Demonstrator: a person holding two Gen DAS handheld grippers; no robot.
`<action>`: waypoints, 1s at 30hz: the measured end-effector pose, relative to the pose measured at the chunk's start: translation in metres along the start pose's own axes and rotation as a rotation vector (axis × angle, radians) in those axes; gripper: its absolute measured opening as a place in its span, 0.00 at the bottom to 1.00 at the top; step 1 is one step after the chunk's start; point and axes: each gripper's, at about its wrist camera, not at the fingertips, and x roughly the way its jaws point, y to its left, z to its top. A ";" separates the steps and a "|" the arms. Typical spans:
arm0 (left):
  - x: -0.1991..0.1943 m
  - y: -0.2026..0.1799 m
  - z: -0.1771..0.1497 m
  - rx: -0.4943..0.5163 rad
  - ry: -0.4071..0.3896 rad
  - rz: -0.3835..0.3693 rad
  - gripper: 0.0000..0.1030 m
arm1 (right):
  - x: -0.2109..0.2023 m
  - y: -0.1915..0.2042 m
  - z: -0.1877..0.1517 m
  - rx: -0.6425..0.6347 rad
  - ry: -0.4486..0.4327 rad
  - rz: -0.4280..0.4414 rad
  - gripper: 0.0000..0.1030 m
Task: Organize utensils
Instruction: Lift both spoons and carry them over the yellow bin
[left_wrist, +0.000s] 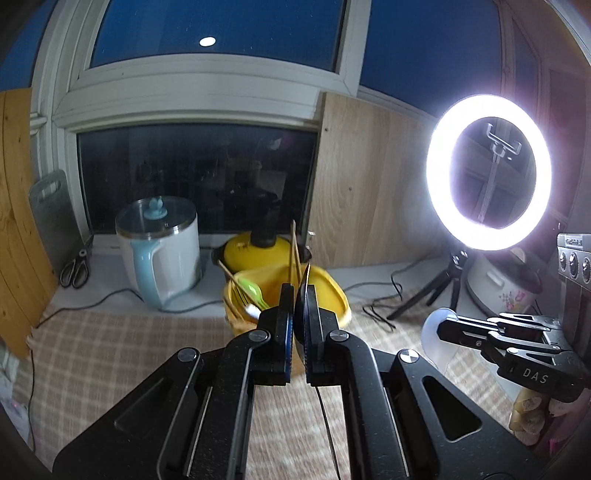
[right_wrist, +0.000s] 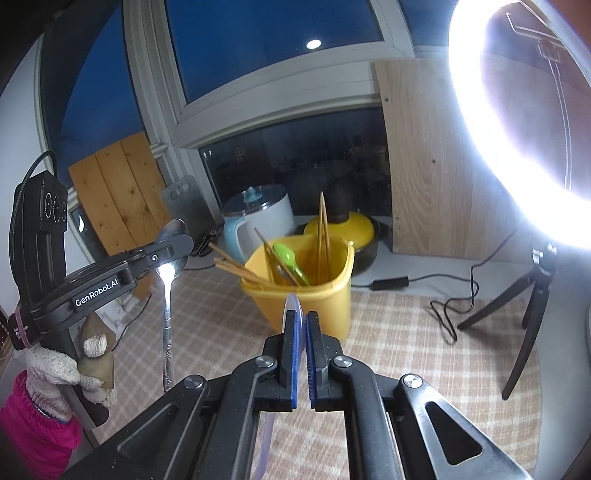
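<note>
A yellow utensil holder (left_wrist: 332, 299) (right_wrist: 314, 310) stands on the checked cloth, with wooden chopsticks (right_wrist: 323, 236) and a green spoon (right_wrist: 290, 260) in it. My left gripper (left_wrist: 298, 291) (right_wrist: 181, 245) is shut on a metal spoon (right_wrist: 168, 295), gripped at its bowl, with the handle hanging down. In the left wrist view that metal spoon (left_wrist: 307, 273) shows only edge-on between the pads. My right gripper (right_wrist: 301, 315) (left_wrist: 443, 325) is shut on a translucent plastic spoon (right_wrist: 293, 301) (left_wrist: 430, 343). Both grippers hover just short of the holder, left and right of it.
Behind the holder stand a white and blue kettle (left_wrist: 162, 251) and a yellow pot lid (left_wrist: 255, 251). A lit ring light (left_wrist: 436, 173) on a tripod (right_wrist: 528, 306), loose cables (right_wrist: 447, 314) and a rice cooker (left_wrist: 495, 280) crowd the right. Scissors (left_wrist: 74, 273) lie far left. A gloved hand (right_wrist: 55, 369) grips the left handle.
</note>
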 end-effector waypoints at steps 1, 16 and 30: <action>0.003 0.003 0.005 -0.004 -0.005 0.001 0.02 | 0.002 0.000 0.005 -0.002 -0.010 -0.006 0.01; 0.064 0.067 0.070 -0.085 -0.067 0.075 0.02 | 0.039 0.005 0.073 -0.058 -0.124 -0.099 0.01; 0.122 0.094 0.085 -0.134 -0.049 0.023 0.02 | 0.085 0.001 0.094 -0.049 -0.129 -0.153 0.01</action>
